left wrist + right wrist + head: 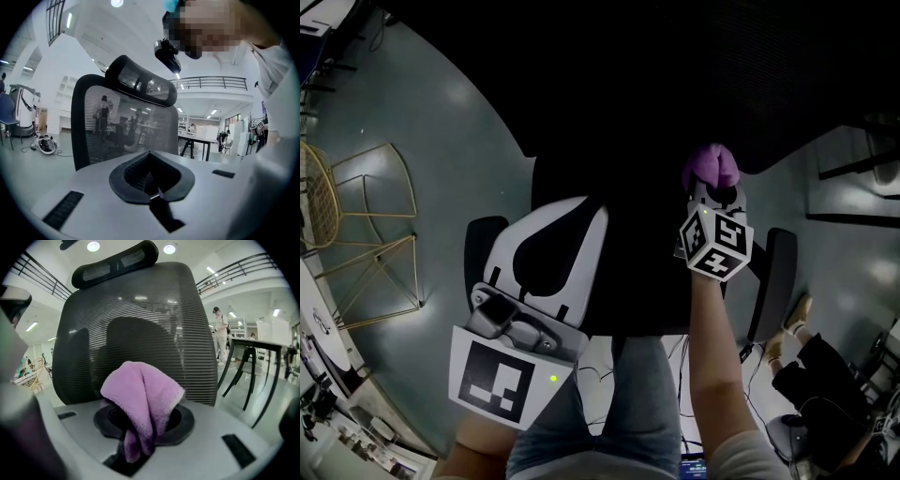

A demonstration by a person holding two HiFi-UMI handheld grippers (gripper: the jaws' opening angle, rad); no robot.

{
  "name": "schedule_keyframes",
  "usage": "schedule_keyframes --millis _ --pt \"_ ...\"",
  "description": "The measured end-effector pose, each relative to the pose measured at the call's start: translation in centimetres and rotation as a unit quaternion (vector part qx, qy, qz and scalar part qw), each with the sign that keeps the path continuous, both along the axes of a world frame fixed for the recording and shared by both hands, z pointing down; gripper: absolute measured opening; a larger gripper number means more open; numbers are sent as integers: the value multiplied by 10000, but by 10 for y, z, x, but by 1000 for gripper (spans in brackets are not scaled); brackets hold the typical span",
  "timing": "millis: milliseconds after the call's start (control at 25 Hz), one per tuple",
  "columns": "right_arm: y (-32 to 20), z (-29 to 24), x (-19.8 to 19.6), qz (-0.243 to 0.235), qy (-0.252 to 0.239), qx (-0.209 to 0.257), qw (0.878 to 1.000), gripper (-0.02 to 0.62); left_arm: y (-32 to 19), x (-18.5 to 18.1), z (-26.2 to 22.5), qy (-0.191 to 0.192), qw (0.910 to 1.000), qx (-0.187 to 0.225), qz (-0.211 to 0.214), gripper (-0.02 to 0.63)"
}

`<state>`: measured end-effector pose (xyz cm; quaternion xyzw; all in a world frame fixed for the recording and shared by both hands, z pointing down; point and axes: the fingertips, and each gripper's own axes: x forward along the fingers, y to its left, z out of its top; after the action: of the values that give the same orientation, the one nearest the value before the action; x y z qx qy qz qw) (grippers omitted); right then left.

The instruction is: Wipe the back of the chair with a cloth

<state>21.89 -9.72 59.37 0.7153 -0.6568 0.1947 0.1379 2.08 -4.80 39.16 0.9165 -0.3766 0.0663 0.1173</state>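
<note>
My right gripper (139,442) clamps purple cloth (140,397), bunched up between jaws, close before black mesh chair back (140,310); I can't tell contact. My left gripper (153,188): jaws together, nothing between, facing chair.

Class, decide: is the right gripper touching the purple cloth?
Touching. The right gripper view shows the purple cloth pinched in the shut right gripper, with its folds bunched up above the grip.

Chair back (136,310) stands close ahead; floor (441,141) beside open.
</note>
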Motion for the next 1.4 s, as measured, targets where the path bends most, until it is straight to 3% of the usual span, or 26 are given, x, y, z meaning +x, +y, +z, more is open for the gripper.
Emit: schedule_keyframes --millis 360,720,1400 --pt "-19 0 -79 -760 10 -59 9971 118 -1 -32 -6 24 9998 43 -213 6" --pt "-21 3 -109 -670 -273 -156 9973 118 1 -61 -10 115 9991 64 -396 7" --pt "-30 9 -245 -1791 -525 -473 9813 118 -3 -101 -15 232 9977 45 -641 6"
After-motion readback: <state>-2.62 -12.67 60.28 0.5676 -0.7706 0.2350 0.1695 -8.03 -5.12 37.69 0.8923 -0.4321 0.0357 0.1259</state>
